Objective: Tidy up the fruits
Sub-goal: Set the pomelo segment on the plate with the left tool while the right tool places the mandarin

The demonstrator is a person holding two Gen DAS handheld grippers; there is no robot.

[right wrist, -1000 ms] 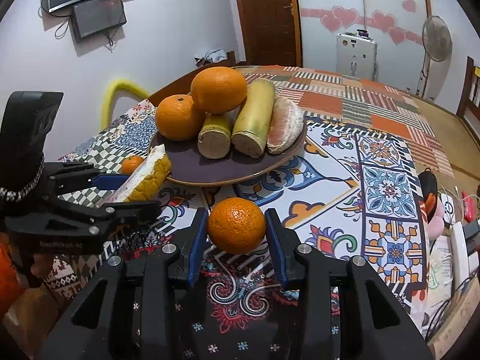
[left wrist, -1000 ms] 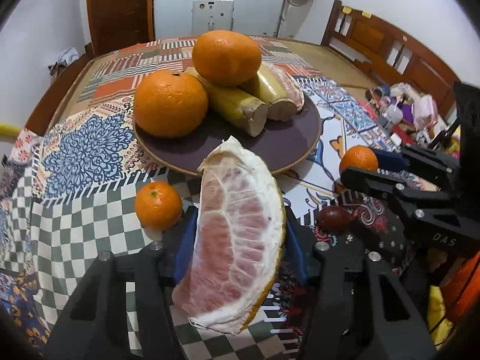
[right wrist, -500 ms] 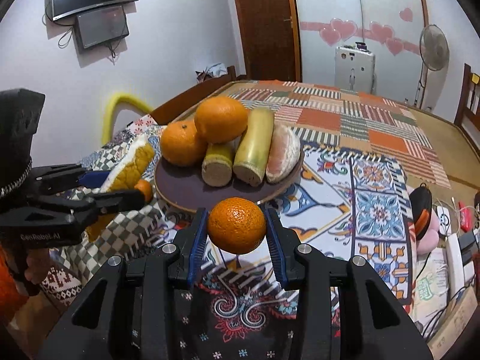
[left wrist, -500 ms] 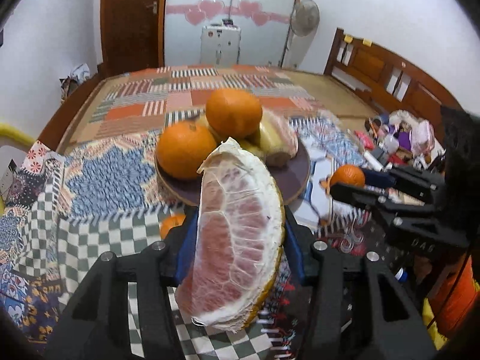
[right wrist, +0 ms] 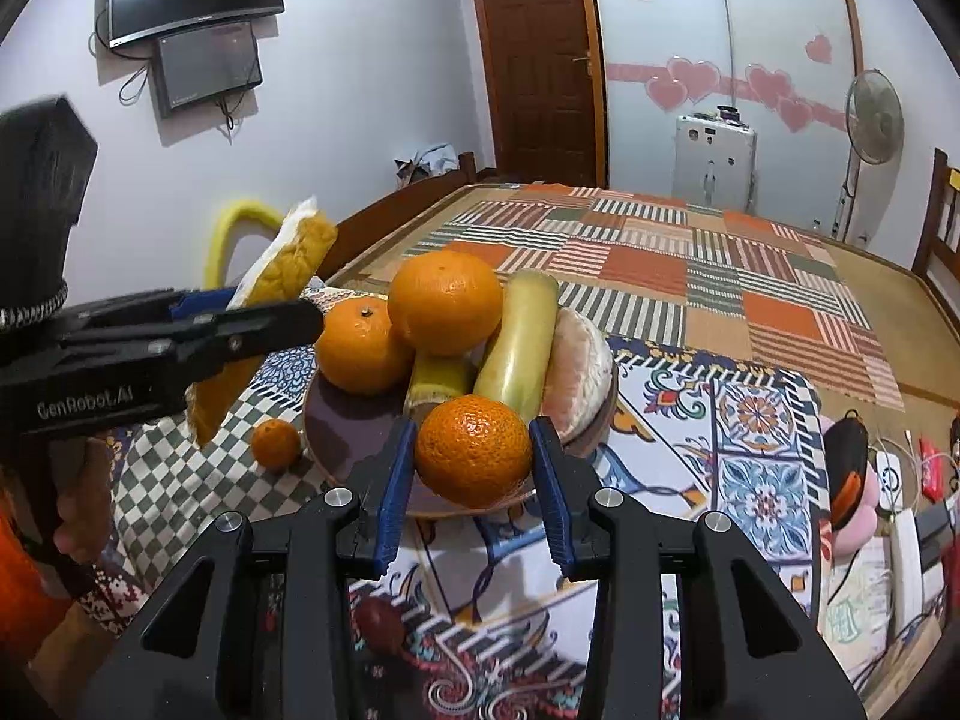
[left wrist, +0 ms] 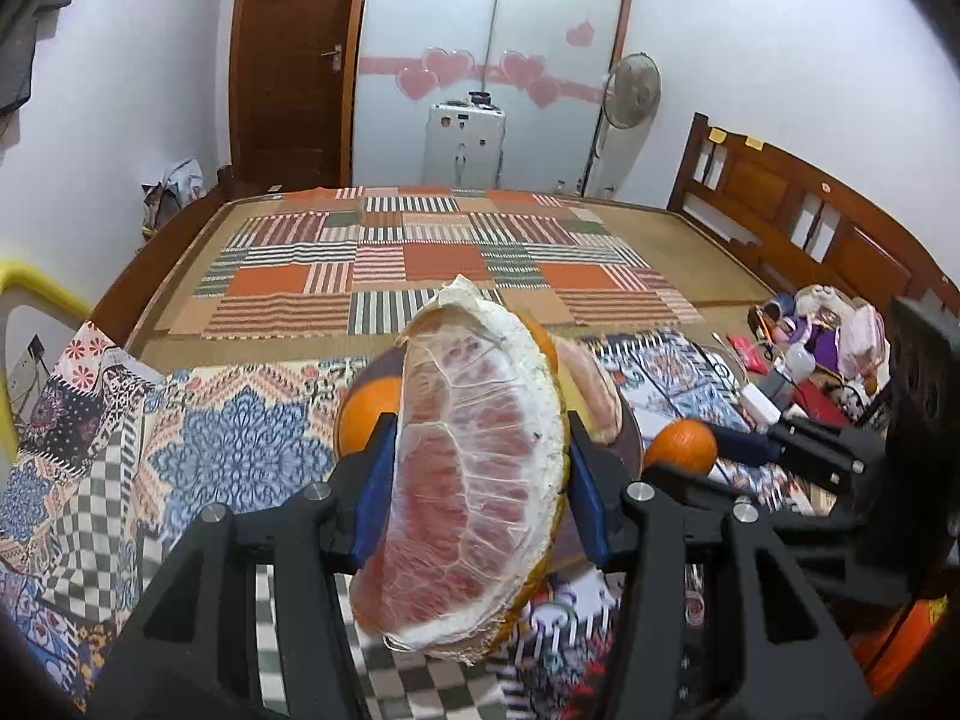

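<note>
My left gripper is shut on a big pomelo wedge, pink flesh toward the camera, held in the air above the near side of the table. From the right wrist view the same wedge sticks up from the left gripper at the left. My right gripper is shut on a mandarin, raised just in front of the dark round plate. The plate carries two oranges, two sugarcane pieces and a peeled pomelo segment.
A small mandarin lies on the checked cloth left of the plate. A dark red fruit sits on the cloth near my right gripper. Clutter and cables crowd the right edge. A person's hand grips the left tool.
Both grippers rose with their fruit still held. The left one lifted and tilted up, so the pomelo wedge now covers most of the plate. The right mandarin came closer to the plate's front rim.
</note>
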